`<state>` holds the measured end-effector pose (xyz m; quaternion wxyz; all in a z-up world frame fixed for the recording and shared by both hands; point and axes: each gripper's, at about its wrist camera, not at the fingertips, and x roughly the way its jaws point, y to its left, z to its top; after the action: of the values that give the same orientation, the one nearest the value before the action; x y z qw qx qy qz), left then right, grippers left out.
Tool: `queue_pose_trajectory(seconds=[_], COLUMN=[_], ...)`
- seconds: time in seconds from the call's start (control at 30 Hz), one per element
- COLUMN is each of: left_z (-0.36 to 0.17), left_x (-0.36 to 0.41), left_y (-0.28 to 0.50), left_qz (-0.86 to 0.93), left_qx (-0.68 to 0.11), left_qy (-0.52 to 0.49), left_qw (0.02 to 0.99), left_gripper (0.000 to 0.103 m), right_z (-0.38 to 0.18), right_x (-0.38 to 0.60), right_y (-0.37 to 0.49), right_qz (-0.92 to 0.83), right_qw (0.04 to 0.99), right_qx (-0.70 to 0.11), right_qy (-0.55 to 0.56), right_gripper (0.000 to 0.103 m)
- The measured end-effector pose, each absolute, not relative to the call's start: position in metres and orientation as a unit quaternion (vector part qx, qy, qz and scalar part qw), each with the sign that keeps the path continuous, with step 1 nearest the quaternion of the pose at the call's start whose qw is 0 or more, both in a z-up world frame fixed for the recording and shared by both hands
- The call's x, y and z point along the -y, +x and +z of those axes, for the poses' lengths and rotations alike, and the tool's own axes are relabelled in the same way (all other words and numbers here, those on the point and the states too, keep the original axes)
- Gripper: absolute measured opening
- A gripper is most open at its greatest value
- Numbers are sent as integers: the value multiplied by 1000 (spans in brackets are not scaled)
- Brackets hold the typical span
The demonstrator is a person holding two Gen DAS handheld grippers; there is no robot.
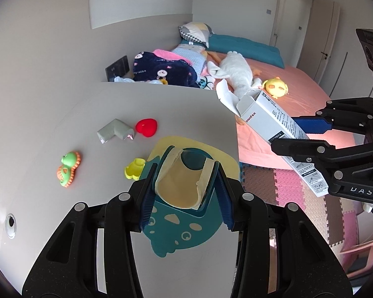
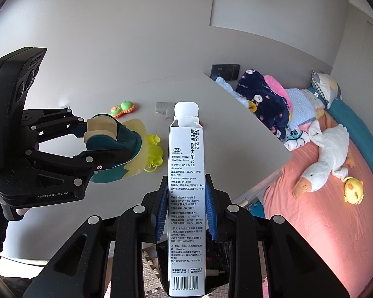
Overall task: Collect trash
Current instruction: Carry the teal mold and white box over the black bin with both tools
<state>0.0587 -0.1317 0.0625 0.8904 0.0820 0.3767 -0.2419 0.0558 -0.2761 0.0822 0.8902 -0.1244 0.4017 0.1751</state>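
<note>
My left gripper is shut on a teal and pale yellow silicone bib, held just above the grey table near its right edge; the bib also shows in the right wrist view. My right gripper is shut on a long white cardboard box with printed text and an open top flap. In the left wrist view the box hangs in the air off the table's right edge, above the bed and floor mats.
On the table lie a grey corner guard, a red heart, a green and orange toy and a yellow toy. A bed with a plush goose, blankets and a yellow plush stands to the right. Foam mats cover the floor.
</note>
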Motion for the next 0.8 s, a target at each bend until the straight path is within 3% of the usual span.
queue_pose_trajectory(seconds=[0.8], left_z=[51], left_x=[257], left_y=[35], left_qz=[-338], left_qx=[-381], left_qy=[141], left_qw=[849], left_gripper=[43], right_z=[60], right_x=[397], right_y=[17], right_qz=[77], right_qw=[896], right_qx=[-432], right_qy=[-70], right_gripper=[29])
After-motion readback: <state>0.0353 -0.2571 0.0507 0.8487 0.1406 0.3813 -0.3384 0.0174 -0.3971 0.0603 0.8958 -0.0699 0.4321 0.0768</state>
